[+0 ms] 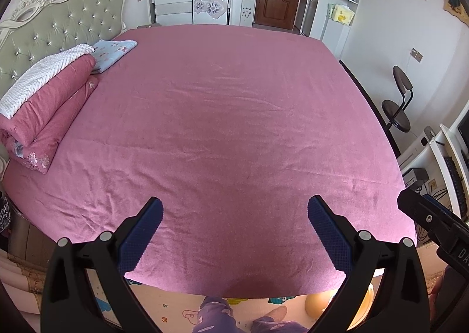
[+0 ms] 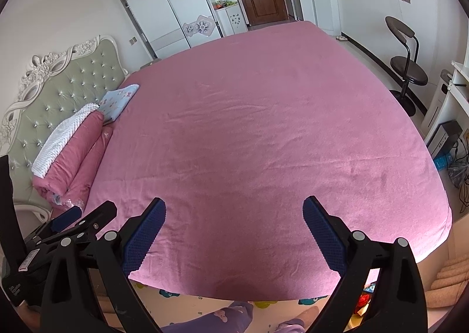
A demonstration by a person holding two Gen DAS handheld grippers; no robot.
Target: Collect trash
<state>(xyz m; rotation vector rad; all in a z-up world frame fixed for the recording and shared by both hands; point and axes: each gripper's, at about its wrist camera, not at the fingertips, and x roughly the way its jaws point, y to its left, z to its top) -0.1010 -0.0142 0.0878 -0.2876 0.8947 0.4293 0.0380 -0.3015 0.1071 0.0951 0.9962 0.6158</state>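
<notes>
Two grippers hover over the near edge of the bed, and no piece of trash can be made out on the pink sheet (image 1: 234, 116). Left gripper (image 1: 234, 210) has its fingers spread wide with nothing between them; right gripper (image 2: 234, 210) is the same, just beside it. Folded quilts (image 1: 49, 110) lie against the green headboard (image 1: 64, 28). Beyond the bed, a black stool (image 2: 407, 69) stands near the wall.

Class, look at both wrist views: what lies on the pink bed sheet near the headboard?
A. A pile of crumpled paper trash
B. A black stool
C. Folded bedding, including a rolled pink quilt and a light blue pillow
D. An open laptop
C: the rolled pink quilt with a white blanket on it and the light blue pillow lie by the headboard.
</notes>
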